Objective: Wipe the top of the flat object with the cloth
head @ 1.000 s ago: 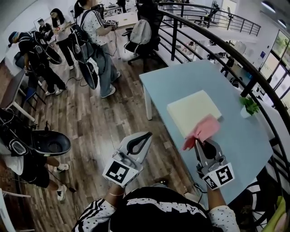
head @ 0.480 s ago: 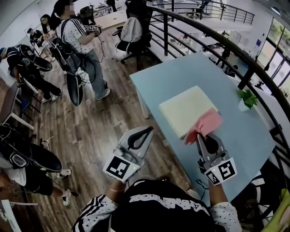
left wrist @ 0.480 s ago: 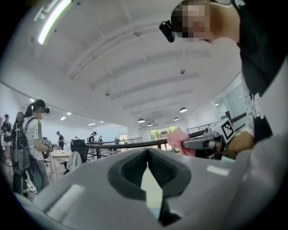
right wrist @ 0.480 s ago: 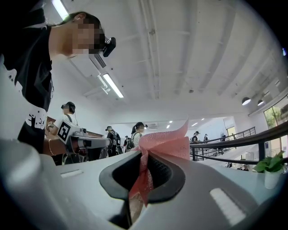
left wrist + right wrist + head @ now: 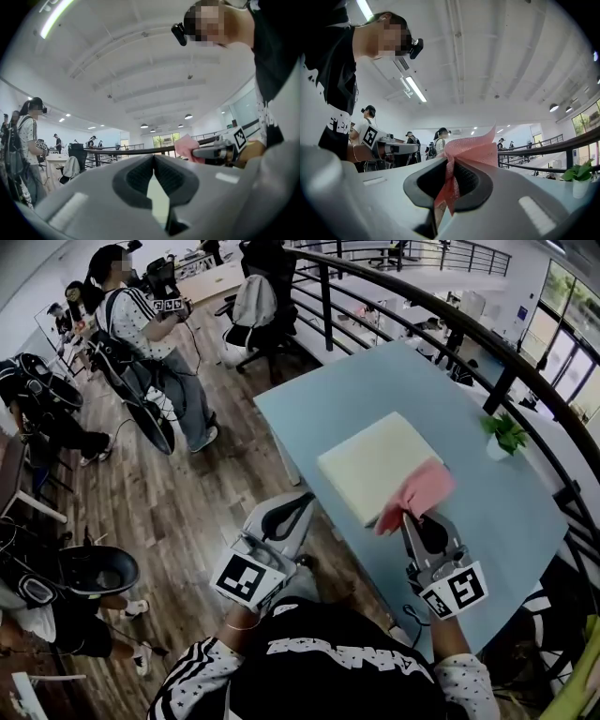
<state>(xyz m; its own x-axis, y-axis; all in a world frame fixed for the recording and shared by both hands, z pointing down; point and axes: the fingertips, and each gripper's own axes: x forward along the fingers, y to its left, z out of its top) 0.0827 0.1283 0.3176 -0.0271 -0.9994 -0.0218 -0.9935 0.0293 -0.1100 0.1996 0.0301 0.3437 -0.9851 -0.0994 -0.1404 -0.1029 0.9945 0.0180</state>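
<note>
A pale cream flat slab lies on the light blue table. A pink cloth is pinched in my right gripper and drapes over the slab's near right corner. In the right gripper view the cloth bunches out from between the shut jaws. My left gripper hangs over the wooden floor just left of the table edge, jaws closed together with nothing between them; in the left gripper view its tips meet.
A small potted plant stands on the table's right side. A black curved railing runs behind the table. Several people with equipment stand on the wooden floor at the upper left, and an office chair sits beyond the table.
The view has shifted, so table and slab sit slightly more to the left and higher. My right gripper still holds the cloth at the slab's near corner; the left gripper stays beside the table.
</note>
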